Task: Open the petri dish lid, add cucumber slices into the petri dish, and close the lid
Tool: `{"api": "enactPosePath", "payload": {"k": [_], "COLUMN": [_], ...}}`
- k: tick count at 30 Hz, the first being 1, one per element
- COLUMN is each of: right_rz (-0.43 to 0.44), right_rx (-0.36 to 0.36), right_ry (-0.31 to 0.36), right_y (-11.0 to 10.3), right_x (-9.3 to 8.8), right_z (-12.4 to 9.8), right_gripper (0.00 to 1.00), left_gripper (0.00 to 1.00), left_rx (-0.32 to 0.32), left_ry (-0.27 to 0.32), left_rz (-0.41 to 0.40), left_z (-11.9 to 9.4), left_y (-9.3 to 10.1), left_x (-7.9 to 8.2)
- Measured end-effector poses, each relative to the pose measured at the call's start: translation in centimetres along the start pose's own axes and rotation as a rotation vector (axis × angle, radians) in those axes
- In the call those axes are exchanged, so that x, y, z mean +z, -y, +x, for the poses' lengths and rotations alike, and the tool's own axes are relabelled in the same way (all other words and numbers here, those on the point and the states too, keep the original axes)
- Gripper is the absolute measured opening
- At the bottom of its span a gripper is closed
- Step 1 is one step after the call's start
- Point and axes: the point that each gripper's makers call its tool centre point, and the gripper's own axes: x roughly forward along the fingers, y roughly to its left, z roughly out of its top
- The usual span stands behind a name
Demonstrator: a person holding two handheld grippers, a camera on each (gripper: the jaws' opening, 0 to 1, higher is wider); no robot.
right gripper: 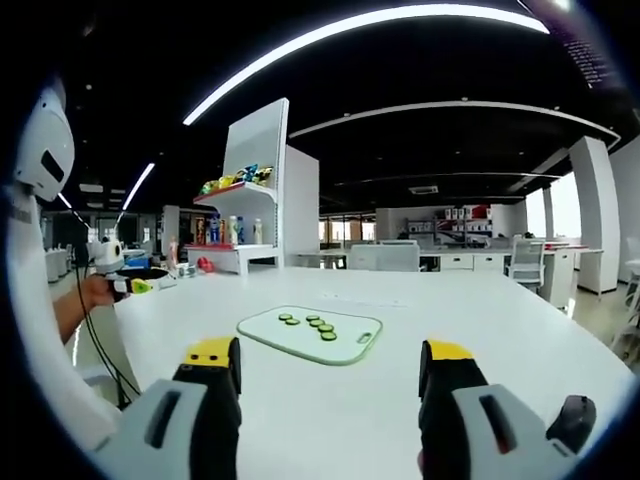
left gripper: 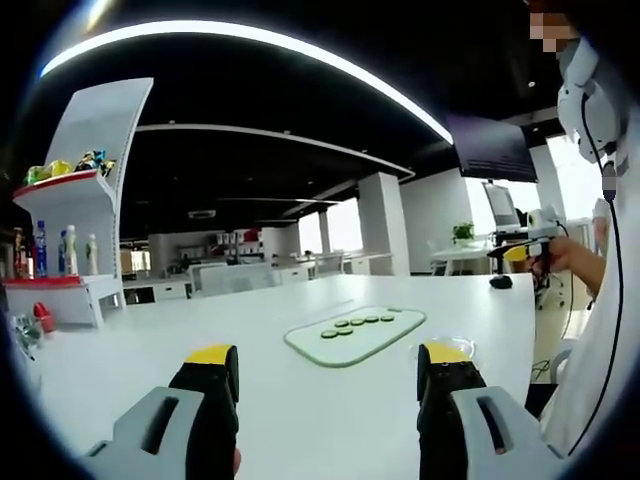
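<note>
You're at a big white surface (right gripper: 480, 310) in an open-plan office. Dark ceiling (right gripper: 420, 70) above it, with a long curved light strip (right gripper: 330, 35) overhead. Past the surface's far edge stands a white display shelf (right gripper: 250, 190) with red-trimmed tiers, bottles and colourful items on it. Beyond the shelf: white desks and chairs (right gripper: 385, 255), white columns (left gripper: 385, 220), bright windows (left gripper: 345, 225). A monitor (left gripper: 500, 205) sits on a desk off the surface's side.
</note>
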Motion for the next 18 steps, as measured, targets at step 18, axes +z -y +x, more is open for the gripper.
{"api": "enactPosePath", "payload": {"k": [18], "right_rz": [-0.002], "right_rx": [0.004], "right_ry": [-0.018], "right_y": [-0.24], "right_x": [0.09], "right_z": [0.81], "right_gripper": [0.72], "left_gripper": [0.73], "left_rx": [0.010], "left_ry": [0.007], "left_rz": [-0.003], "left_z": [-0.17], "left_y": [-0.73], "left_x": [0.19]}}
